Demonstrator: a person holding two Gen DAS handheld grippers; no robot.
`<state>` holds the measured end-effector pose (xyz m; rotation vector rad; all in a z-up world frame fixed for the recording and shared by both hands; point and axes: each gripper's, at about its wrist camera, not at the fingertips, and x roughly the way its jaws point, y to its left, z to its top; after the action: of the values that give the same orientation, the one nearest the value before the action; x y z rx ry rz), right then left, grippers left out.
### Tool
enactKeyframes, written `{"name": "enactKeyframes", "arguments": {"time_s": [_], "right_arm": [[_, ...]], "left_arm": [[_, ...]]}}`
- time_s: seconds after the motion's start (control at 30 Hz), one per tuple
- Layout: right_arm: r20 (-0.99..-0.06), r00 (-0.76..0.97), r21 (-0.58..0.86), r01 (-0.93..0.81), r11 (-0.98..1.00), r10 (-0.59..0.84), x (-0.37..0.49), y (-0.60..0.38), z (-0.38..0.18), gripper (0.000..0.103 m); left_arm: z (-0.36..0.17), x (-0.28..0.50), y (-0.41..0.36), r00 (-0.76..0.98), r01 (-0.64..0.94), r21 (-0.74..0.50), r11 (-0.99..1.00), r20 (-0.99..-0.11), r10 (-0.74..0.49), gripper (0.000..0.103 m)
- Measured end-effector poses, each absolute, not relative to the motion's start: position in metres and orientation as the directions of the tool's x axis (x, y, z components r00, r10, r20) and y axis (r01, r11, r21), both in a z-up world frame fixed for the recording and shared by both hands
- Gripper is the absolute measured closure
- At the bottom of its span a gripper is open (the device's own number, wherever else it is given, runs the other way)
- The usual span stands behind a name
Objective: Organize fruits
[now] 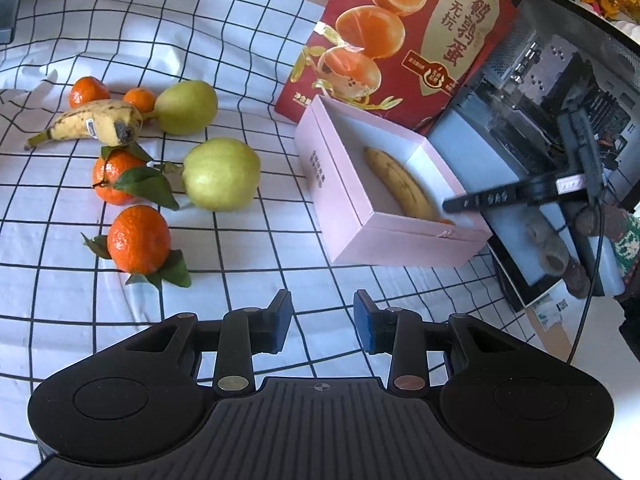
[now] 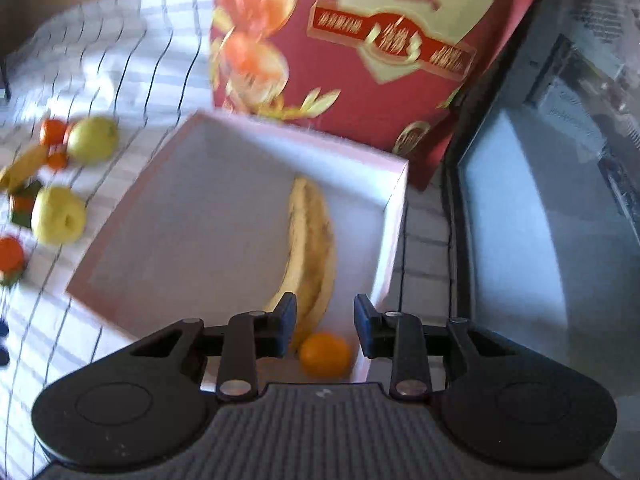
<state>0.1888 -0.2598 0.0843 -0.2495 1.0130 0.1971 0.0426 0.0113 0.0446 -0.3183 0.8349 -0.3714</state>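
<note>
Fruits: one spotted yellow banana [image 2: 310, 248] and a small orange mandarin [image 2: 325, 354] lie in the open pink cardboard box [image 1: 344, 200]; pears, mandarins and another banana [image 1: 94, 122] remain outside. The left gripper [image 1: 322, 318] and right gripper [image 2: 325, 322] both stand apart, empty.

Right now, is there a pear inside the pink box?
No. The pink box holds only a banana and one orange; both pears lie on the checked cloth.

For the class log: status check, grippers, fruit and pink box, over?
Left gripper open, empty, over the cloth. Right gripper open above the pink box; banana and orange inside. Two pears and other fruit not yet boxed. Nothing blocking.
</note>
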Motion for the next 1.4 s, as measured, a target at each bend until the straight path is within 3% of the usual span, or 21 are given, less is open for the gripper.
{"name": "enactKeyframes", "arguments": {"time_s": [0.2,0.47,0.57,0.63,0.9,1.1,1.27,1.4], "right_arm": [[-0.911,0.411,-0.156,-0.288,0.945,-0.024,0.198,-0.255,0.072,0.076],[-0.962,0.233,-0.23,-0.397,0.889,-0.145,0.227,-0.226,0.055,0.073],[-0.964,0.201,-0.243,-0.397,0.885,-0.174,0.234,-0.226,0.057,0.079],[-0.957,0.221,-0.265,-0.396,0.879,-0.189,0.235,-0.227,0.065,0.103],[-0.928,0.37,-0.203,-0.4,0.894,-0.045,0.24,-0.222,0.144,0.102],[-0.938,0.296,-0.327,-0.584,0.743,-0.179,0.219,-0.211,0.098,0.101],[-0.955,0.235,-0.294,-0.678,0.674,-0.181,0.217,-0.202,0.09,0.099],[-0.948,0.207,-0.312,-0.743,0.592,-0.24,0.215,-0.189,0.073,0.087]], "left_arm": [[0.044,0.039,0.02,0.649,0.187,-0.442,0.878,-0.615,-0.448,0.065],[0.037,0.035,0.051,0.702,0.107,-0.504,0.857,-0.572,-0.425,0.065],[0.036,0.034,0.065,0.718,0.07,-0.516,0.854,-0.569,-0.402,0.065],[0.035,0.033,0.073,0.727,0.044,-0.513,0.857,-0.572,-0.38,0.065],[0.043,0.027,0.08,0.739,0.028,-0.495,0.868,-0.574,-0.352,0.065],[0.046,0.02,0.082,0.75,0.026,-0.489,0.872,-0.567,-0.34,0.065],[0.041,0.015,0.089,0.754,-0.004,-0.503,0.864,-0.569,-0.327,0.065],[0.038,0.009,0.096,0.761,-0.012,-0.511,0.859,-0.562,-0.323,0.065]]}}
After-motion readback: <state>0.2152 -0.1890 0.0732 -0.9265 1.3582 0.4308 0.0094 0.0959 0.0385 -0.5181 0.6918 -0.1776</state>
